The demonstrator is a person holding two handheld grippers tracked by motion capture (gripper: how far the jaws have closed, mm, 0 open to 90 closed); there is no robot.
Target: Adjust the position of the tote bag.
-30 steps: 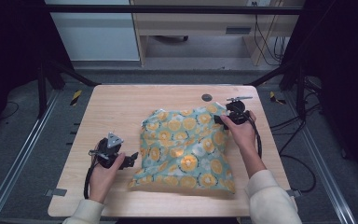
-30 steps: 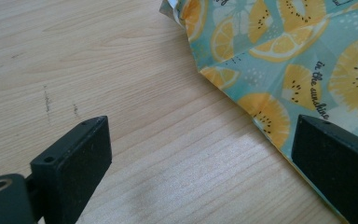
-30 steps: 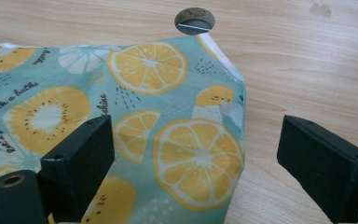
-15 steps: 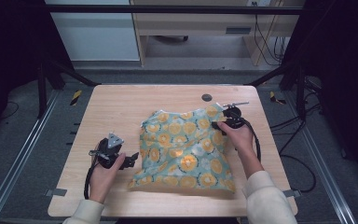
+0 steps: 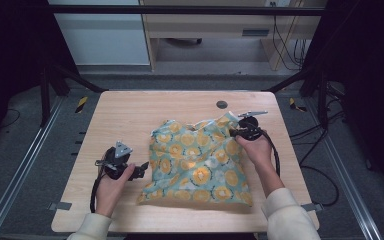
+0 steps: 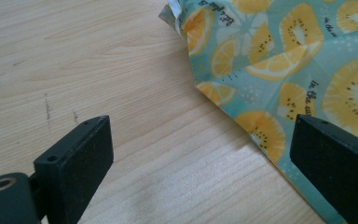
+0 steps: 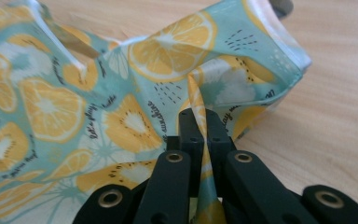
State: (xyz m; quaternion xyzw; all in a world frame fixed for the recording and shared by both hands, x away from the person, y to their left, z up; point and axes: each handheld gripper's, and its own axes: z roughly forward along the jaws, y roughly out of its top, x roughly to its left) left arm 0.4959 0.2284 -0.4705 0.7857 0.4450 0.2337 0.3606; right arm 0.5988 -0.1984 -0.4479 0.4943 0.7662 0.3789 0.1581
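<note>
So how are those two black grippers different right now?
The right gripper has its jaws shut on a pinched fold of the fruit-print cloth, at its far corner. The left gripper has its jaws wide open, with bare table between them beside the cloth's edge. Both are hand-held and black, with trailing cables.

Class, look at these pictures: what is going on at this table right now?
A person works a fruit-print cloth on a wooden table with two hand-held tongs. The right tongs are shut on a pinched fold near the cloth's far right corner. The left tongs are open, low over the table at the cloth's left edge, holding nothing.
</note>
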